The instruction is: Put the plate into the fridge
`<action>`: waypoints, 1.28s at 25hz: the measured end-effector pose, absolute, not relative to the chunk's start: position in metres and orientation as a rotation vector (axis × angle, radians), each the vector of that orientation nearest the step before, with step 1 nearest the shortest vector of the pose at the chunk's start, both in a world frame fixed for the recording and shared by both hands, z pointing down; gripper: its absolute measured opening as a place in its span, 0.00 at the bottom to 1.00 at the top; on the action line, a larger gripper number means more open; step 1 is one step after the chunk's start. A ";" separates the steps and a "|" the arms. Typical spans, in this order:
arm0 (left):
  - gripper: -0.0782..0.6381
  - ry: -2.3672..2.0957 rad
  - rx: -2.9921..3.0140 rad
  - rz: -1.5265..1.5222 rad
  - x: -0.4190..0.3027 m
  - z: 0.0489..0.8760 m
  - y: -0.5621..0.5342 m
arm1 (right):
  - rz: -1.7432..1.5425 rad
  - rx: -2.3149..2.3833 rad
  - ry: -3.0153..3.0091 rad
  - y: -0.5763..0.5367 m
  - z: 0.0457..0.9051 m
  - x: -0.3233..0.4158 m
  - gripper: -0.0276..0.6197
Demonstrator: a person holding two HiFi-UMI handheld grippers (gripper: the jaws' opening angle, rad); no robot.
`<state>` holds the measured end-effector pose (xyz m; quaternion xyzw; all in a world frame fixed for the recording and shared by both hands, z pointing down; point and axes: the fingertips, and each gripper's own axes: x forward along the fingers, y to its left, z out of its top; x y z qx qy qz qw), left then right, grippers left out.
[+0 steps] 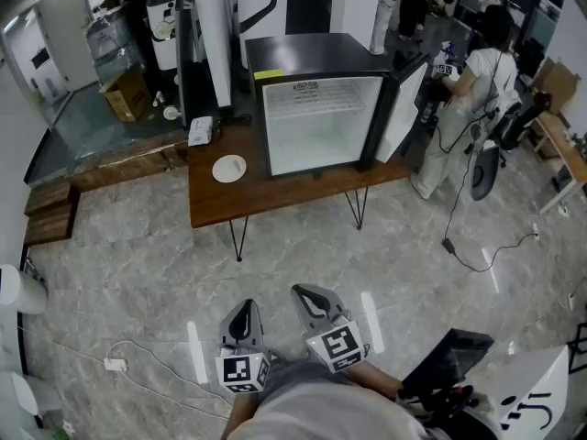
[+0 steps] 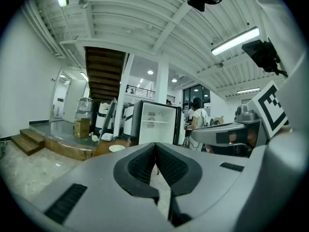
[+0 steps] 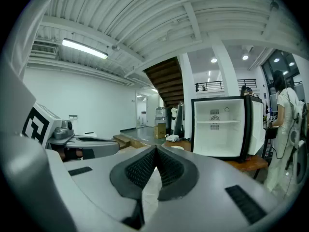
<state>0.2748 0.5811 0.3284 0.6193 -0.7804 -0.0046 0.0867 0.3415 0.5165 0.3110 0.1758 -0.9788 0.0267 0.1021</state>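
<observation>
A white plate (image 1: 229,168) lies on the wooden table (image 1: 275,198), just left of the small black fridge (image 1: 316,104), whose door (image 1: 402,110) hangs open to the right over a white, bare inside. Both grippers are far from the table, low over the floor near my body. My left gripper (image 1: 242,313) is shut with nothing in it, and my right gripper (image 1: 310,296) is shut and empty too. In the left gripper view the plate (image 2: 117,148) and fridge (image 2: 157,123) show small in the distance. The right gripper view shows the fridge (image 3: 224,127) with its shelf.
A person in white (image 1: 463,108) stands right of the fridge beside a desk. A white box (image 1: 201,131) lies on the table's back left. Wooden steps (image 1: 50,211) rise at left. Cables (image 1: 119,363) trail on the marble floor, and a black chair (image 1: 449,374) is near my right.
</observation>
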 end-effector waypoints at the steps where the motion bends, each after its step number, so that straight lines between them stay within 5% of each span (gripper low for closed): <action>1: 0.14 -2.324 1.845 -0.009 0.276 0.328 0.581 | 0.082 0.518 -2.889 0.516 0.310 0.343 0.07; 32: 0.14 -2.444 1.775 -0.049 0.280 0.344 0.506 | 0.092 0.540 -3.025 0.430 0.329 0.367 0.07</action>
